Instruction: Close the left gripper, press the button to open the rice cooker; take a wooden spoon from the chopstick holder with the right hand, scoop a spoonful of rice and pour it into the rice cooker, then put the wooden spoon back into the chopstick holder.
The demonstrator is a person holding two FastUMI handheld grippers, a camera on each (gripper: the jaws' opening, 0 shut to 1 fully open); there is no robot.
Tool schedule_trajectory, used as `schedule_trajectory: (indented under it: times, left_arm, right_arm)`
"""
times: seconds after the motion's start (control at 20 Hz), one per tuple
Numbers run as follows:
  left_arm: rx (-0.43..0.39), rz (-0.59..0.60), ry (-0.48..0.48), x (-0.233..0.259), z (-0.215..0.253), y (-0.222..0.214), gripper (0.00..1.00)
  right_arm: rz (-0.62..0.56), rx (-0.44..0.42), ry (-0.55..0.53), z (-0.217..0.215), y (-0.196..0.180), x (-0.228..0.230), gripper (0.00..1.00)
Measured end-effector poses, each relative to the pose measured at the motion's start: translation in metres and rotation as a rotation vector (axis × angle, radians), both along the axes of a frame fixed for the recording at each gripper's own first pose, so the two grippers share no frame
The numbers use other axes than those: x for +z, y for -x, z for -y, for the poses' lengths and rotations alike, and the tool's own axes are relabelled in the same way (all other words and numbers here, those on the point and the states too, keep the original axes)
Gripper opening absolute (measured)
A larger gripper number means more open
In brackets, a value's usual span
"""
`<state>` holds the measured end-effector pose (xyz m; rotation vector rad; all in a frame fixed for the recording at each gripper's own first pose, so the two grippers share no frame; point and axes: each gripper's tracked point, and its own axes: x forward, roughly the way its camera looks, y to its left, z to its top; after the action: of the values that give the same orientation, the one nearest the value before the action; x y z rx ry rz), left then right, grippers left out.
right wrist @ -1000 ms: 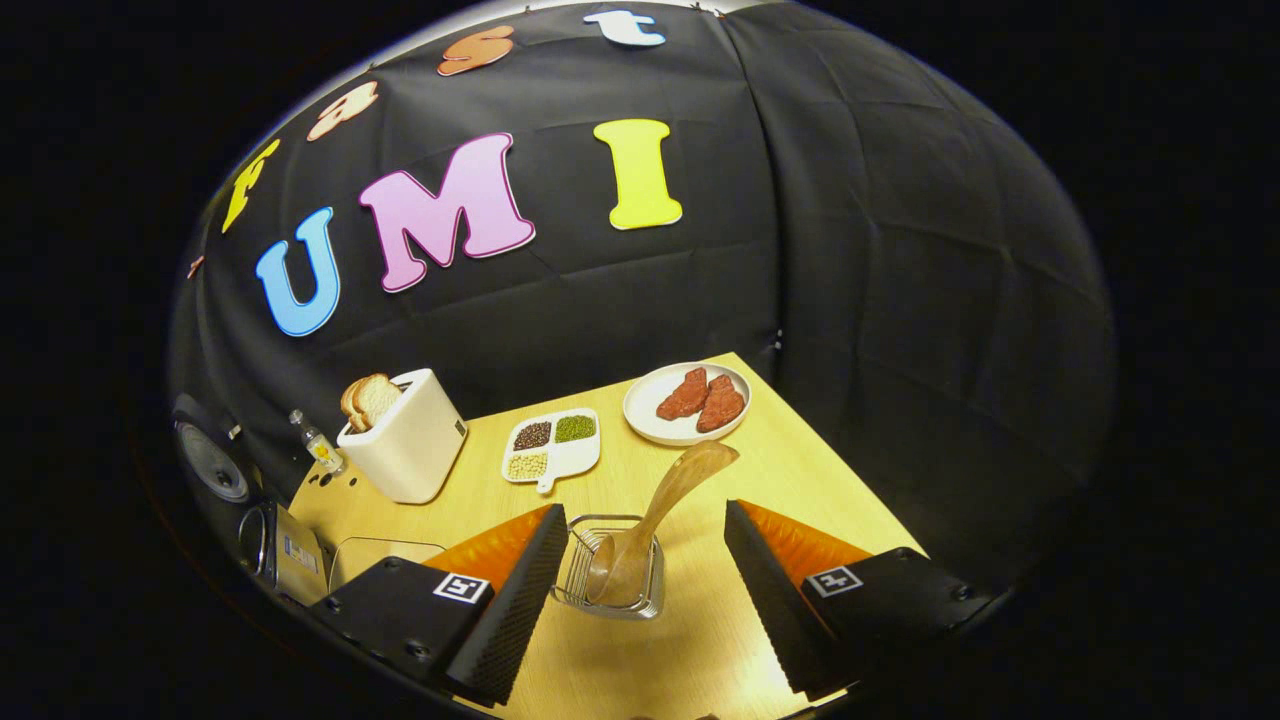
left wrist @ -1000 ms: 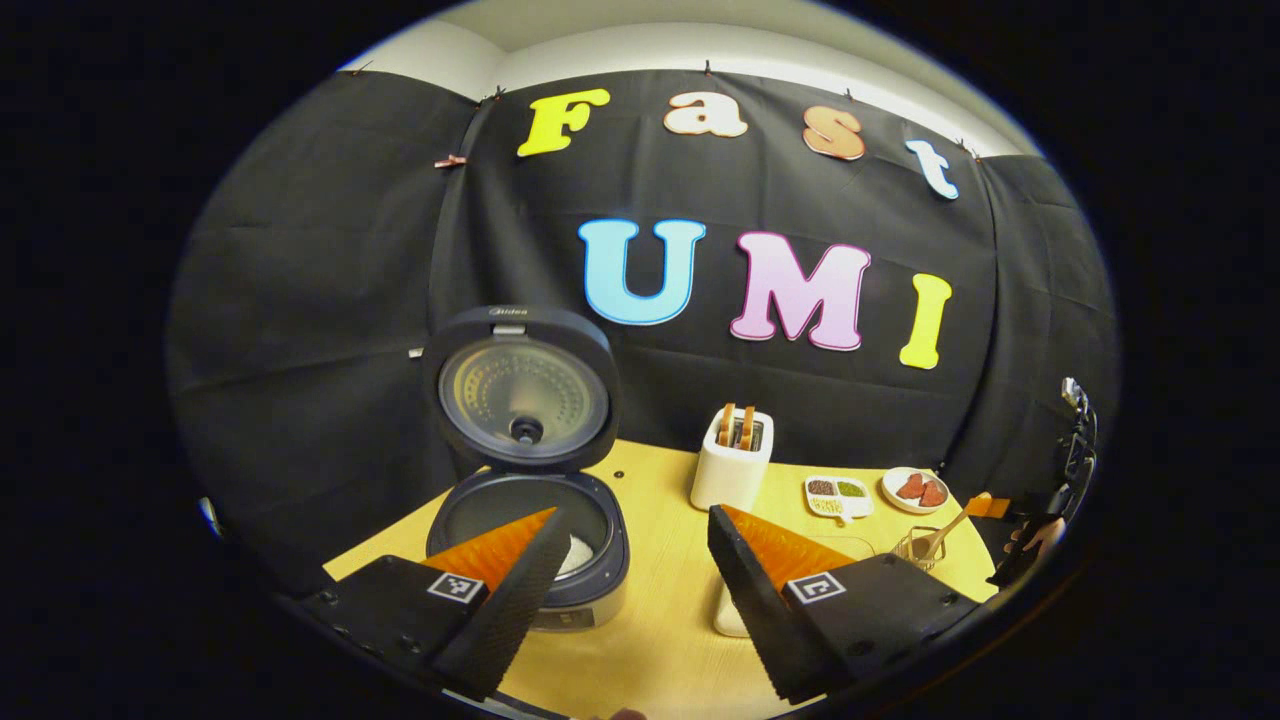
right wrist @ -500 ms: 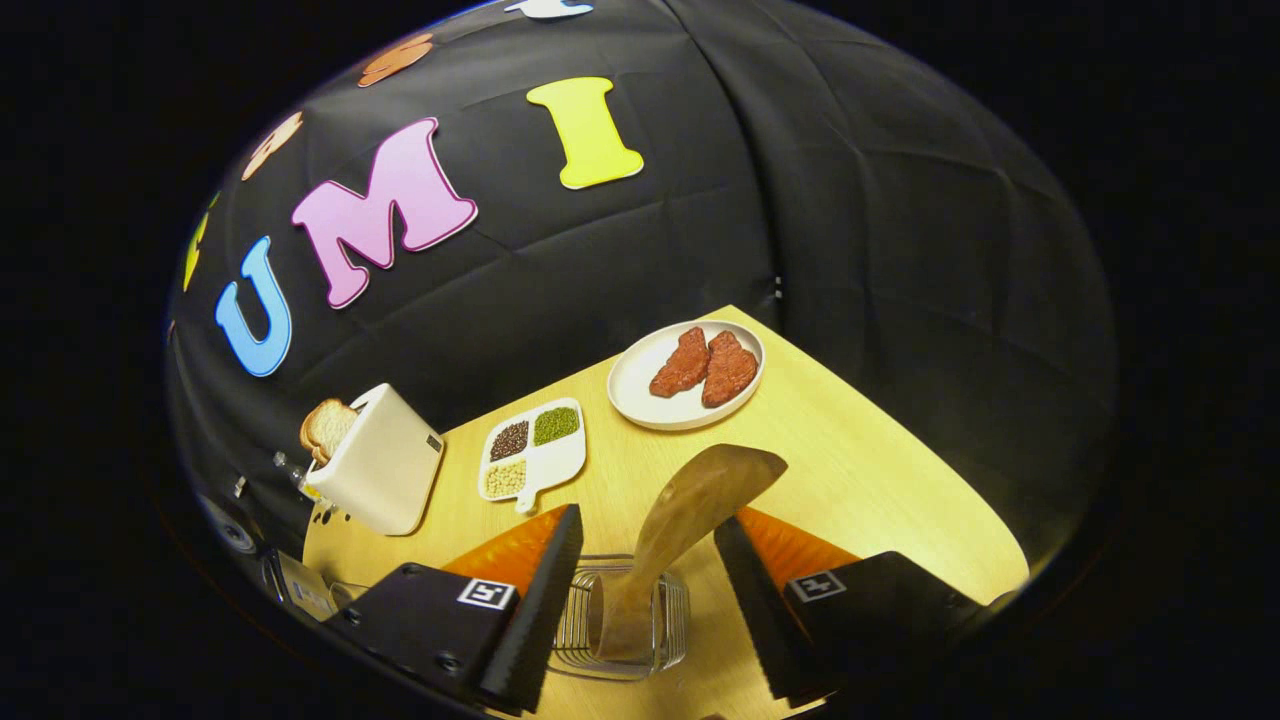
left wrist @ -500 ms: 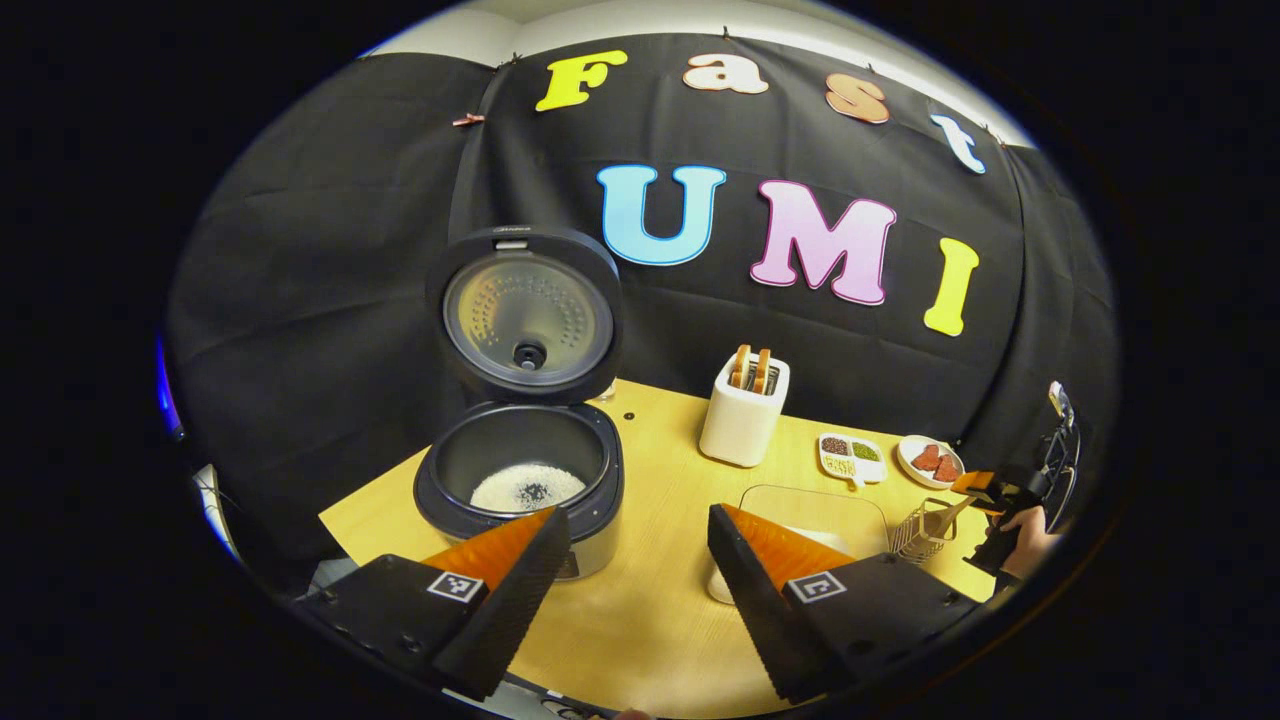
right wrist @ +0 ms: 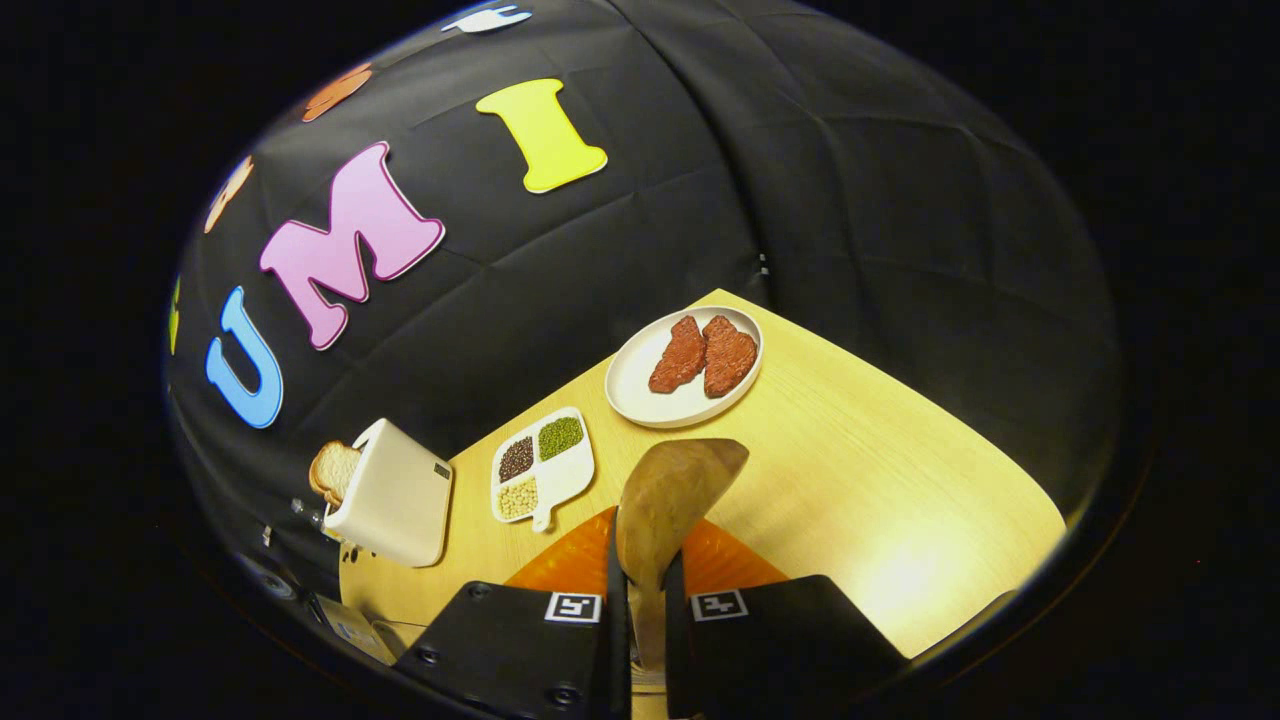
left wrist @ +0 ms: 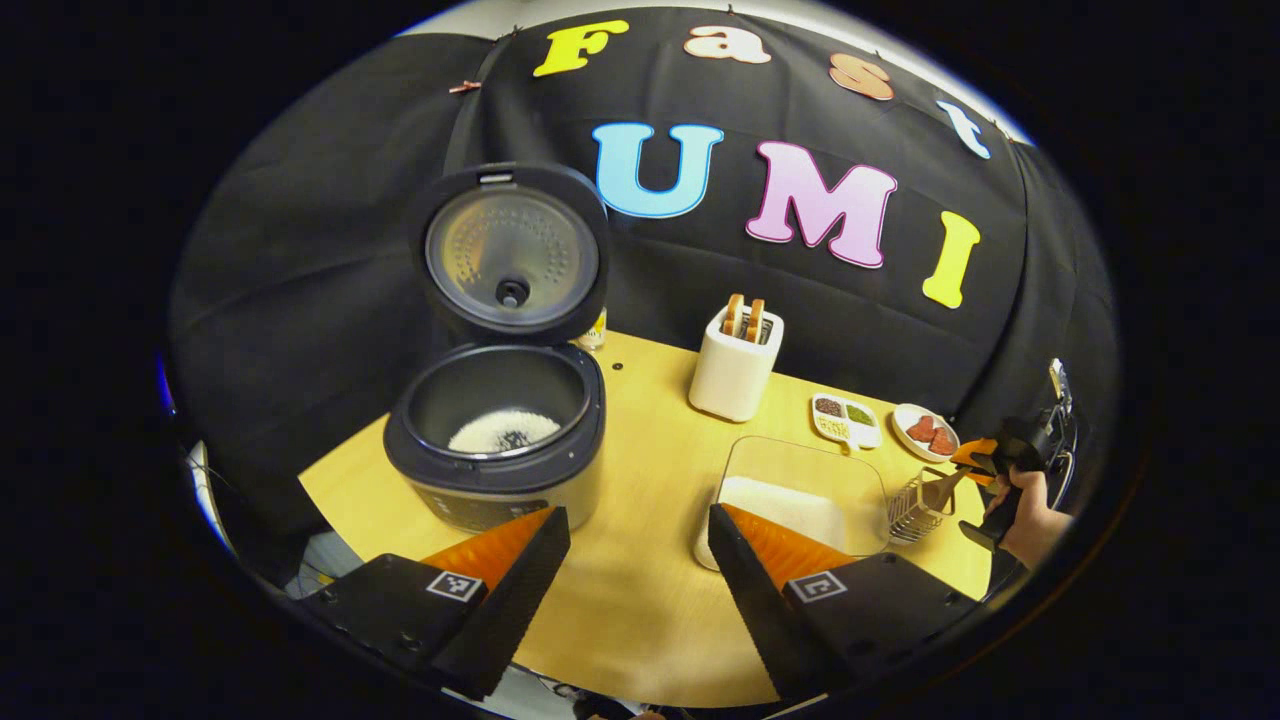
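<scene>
The right hand-held gripper (right wrist: 640, 600) has its fingers pressed onto the handle of the wooden spoon (right wrist: 672, 490), which stands in the wire holder (left wrist: 912, 508) at about three o'clock from the open rice cooker (left wrist: 497, 440). The spoon looks light, stiff and smooth, so a grip on the mid-handle should steady it. The left hand-held gripper (left wrist: 638, 575) hangs wide apart, holding nothing, above the counter (left wrist: 640, 600). One cooker, one spoon, one clear tub of rice (left wrist: 800, 500), one toaster (left wrist: 735, 365).

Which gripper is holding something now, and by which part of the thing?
The right gripper holds the wooden spoon by its handle end, jaws closed on it. The left gripper holds nothing.
</scene>
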<state>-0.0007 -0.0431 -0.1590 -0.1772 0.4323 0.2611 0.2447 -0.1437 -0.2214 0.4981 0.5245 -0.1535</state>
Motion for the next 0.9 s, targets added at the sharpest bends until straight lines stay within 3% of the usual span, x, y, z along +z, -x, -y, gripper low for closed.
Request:
schedule_trajectory:
  times: [0.15,0.5,0.75,0.9]
  left_arm:
    - [-0.009,0.002,-0.012,-0.001,-0.005,0.004,0.95]
    - [-0.027,0.044,-0.017,0.011,-0.021,0.009,0.95]
    - [-0.051,0.071,-0.030,0.018,-0.040,0.018,0.95]
    - [-0.061,0.084,-0.026,0.017,-0.051,0.025,0.95]
  right_arm:
    - [0.118,0.039,0.053,-0.003,0.002,0.037,0.16]
    - [0.218,0.095,0.095,-0.032,0.018,0.097,0.15]
    - [0.279,0.114,0.040,-0.066,0.034,0.136,0.15]
    - [0.285,0.189,-0.015,-0.112,0.049,0.142,0.15]
